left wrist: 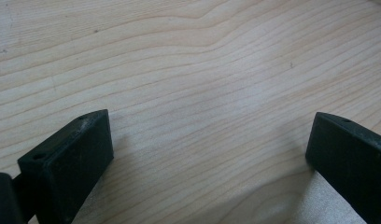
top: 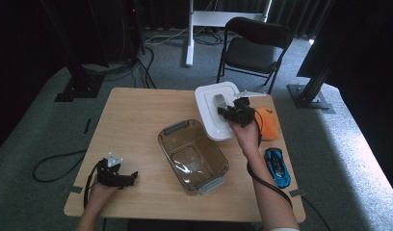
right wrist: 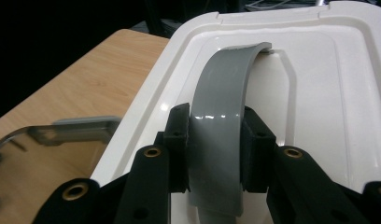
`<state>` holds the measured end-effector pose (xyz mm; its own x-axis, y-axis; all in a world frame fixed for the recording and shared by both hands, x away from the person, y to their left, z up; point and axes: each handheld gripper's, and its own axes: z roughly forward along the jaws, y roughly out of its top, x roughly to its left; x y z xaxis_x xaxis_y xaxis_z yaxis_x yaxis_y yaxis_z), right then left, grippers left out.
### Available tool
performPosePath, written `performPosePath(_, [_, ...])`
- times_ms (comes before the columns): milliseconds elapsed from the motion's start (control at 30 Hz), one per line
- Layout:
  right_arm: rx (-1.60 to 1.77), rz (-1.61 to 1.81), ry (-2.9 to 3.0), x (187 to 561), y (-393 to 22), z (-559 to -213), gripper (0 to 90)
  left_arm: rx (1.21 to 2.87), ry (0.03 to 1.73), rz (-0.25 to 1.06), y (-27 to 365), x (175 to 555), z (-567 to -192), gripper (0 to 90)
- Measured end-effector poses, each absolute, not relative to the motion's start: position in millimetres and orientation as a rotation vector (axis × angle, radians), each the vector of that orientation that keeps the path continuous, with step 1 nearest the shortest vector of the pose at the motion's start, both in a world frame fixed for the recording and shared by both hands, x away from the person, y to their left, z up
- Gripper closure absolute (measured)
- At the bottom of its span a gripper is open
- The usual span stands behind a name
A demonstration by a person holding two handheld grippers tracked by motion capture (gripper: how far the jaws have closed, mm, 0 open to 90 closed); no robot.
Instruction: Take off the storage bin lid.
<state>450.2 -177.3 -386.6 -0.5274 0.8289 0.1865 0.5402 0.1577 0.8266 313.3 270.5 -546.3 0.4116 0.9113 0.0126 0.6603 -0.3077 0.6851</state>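
A white lid lies flat on the wooden table, just beyond a clear brown plastic bin. My right gripper is shut on the lid's grey handle, its two black jaws pressing the arched strap from both sides. The white lid spreads out behind the handle in the right gripper view, and the bin's grey end grip shows at lower left. My left gripper rests low near the table's front left corner, open, with only bare wood between its jaws.
An orange object and a blue toy car lie along the table's right edge. A black folding chair stands behind the table, with stand bases and cables on the carpet around it.
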Motion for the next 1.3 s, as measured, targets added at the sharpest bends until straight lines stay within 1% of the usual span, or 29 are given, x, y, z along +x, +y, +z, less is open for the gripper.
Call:
performPosePath(500, [1.386,1.244,2.125,481,-181,-414,68.7,2.07,1.329,0.542,271,313,-546,1.2])
performPosePath(1300, [1.461,1.221,2.156,489,-173,-476,68.6,2.07,1.329,0.542,271,313,-546,1.2])
